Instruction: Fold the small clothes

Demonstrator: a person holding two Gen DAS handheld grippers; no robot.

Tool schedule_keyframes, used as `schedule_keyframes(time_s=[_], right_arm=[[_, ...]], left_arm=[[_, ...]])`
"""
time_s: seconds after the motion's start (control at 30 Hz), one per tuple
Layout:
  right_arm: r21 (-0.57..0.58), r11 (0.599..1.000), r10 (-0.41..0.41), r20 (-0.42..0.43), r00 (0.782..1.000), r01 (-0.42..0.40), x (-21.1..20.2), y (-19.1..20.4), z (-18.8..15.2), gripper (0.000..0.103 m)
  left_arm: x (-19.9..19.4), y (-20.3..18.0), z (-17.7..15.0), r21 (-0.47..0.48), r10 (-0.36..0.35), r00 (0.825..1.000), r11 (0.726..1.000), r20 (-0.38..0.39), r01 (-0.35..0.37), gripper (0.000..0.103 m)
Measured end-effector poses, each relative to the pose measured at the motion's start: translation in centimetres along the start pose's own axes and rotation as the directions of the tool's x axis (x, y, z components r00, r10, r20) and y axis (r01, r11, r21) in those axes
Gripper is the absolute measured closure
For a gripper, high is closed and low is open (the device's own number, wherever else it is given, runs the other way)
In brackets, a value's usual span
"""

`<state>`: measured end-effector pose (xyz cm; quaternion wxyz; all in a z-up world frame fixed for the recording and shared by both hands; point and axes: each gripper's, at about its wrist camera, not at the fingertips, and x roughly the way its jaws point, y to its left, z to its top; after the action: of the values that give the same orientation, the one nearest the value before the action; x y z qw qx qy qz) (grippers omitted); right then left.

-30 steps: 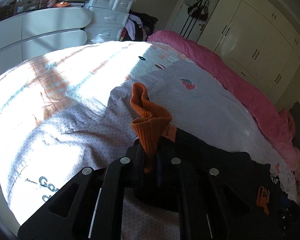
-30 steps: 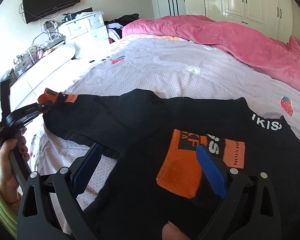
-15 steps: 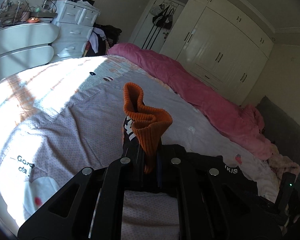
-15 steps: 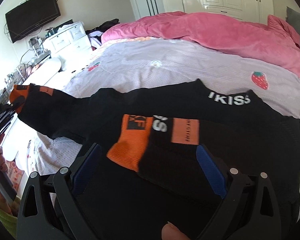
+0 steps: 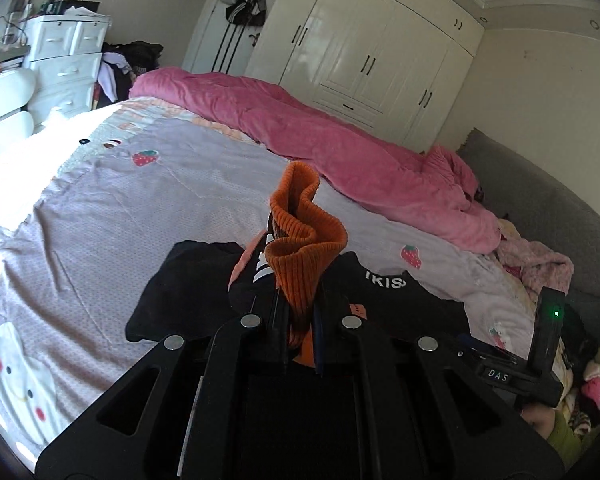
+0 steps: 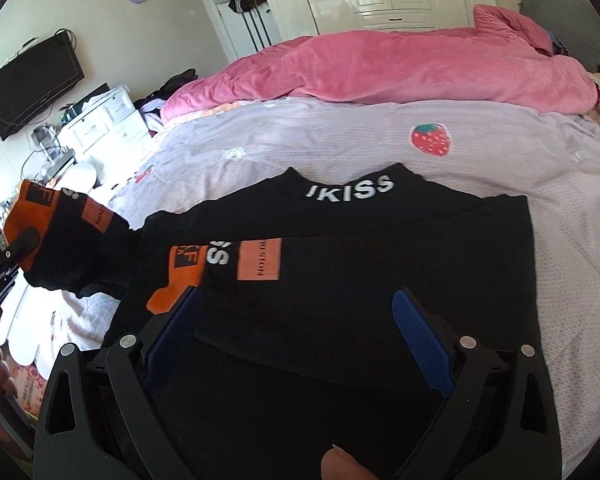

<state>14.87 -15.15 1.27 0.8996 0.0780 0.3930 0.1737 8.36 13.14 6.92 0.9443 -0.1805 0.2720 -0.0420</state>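
Pink duvet (image 5: 340, 140) along lilac strawberry-print bedsheet (image 6: 340, 136), white wardrobe (image 5: 380, 52) behind.

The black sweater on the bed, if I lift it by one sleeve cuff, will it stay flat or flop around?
Probably floppy: the orange cuff pinched in the left gripper curls and droops above its fingers. The black sweater lies limp on the bedsheet, so its body would likely trail and crease. The ribbed knit looks grippy, unlikely to slip.

A black knit sweater with white "IKISS" lettering at the collar (image 6: 340, 240) lies flat on a lilac strawberry-print bedsheet (image 6: 440, 136). Its right sleeve, orange-cuffed (image 6: 236, 264), lies folded across the chest. The right gripper (image 6: 296, 332) hovers near, blue-padded jaws wide apart. At far left the left gripper (image 6: 18, 246) pinches the other orange cuff (image 6: 36, 208), lifted.
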Motion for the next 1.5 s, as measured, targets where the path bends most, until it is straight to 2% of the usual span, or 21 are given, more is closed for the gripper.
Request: schedule_keyframes(time_s=[0.3,0.53,0.7,0.83,0.9,1.1,1.33,1.5], right_arm=[[0.054,0.998,-0.013,0.026,1.000,0.012,-1.8,-3.1,-0.2,0.008],[0.082,0.997,-0.022,0.043,0.999,0.018,-2.7,-4.6,-0.2,0.008],[0.088,0.996,-0.014,0.047,0.999,0.010,-2.8,-4.8,-0.3,0.008],[0.083,0.997,0.006,0.039,0.999,-0.010,-2.7,-4.5,-0.5,0.008],[0.071,0.997,0.023,0.024,0.999,-0.025,-2.4,-3.9,-0.7,0.008],[0.032,0.996,0.081,-0.020,0.996,-0.080,-1.4,-1.6,-1.5,0.008],[0.010,0.993,0.121,-0.081,0.989,-0.121,-0.6,0.1,-2.5,0.008],[0.022,0.984,0.179,-0.155,0.972,-0.177,0.7,1.5,-3.9,0.008]], left_arm=[[2.8,-4.3,-1.6,0.082,-0.033,0.996,0.996,-0.087,0.041,0.100],[4.7,-6.4,-3.4,0.113,-0.071,0.983,0.989,-0.169,0.091,0.099],[5.3,-6.9,-4.4,0.096,-0.116,0.967,0.985,-0.227,0.141,0.087],[5.0,-6.1,-4.5,0.082,-0.102,0.969,0.989,-0.225,0.123,0.087],[4.7,-5.5,-4.2,0.066,-0.102,0.970,0.991,-0.219,0.119,0.082],[3.5,-4.7,-3.5,0.050,-0.109,0.975,0.991,-0.194,0.120,0.078],[3.0,-3.3,-3.1,0.038,-0.060,0.983,0.997,-0.173,0.067,0.078],[2.5,-2.0,-2.8,0.031,-0.011,0.988,0.999,-0.153,0.016,0.071]])
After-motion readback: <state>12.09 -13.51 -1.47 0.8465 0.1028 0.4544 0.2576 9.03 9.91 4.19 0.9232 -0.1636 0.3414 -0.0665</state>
